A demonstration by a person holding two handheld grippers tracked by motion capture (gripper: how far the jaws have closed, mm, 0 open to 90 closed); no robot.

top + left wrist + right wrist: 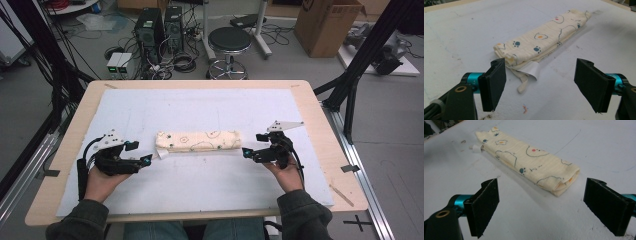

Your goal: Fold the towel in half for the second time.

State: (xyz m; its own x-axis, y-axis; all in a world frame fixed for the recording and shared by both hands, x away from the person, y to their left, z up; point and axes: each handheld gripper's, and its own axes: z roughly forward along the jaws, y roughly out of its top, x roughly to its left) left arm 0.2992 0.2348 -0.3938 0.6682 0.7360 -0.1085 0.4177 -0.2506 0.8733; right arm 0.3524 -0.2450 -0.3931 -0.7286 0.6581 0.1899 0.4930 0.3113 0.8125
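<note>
Black foam-padded fingers (495, 82) flank folded cloth (541, 43).

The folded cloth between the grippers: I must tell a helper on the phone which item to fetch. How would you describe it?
On the white mat covering the wooden table, look at the middle, between the open left gripper and open right gripper. There lies a long cream cloth folded into a narrow bundle. It has printed blue paw marks and fried-egg drawings, and a white tag at its left end.

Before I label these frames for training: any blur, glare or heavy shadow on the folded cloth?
High view: folded cloth small and soft, no glare. Left gripper view: cloth sharp, faint shadow beside it. Right gripper view: print crisp, light even, near jaws slightly soft.
</note>
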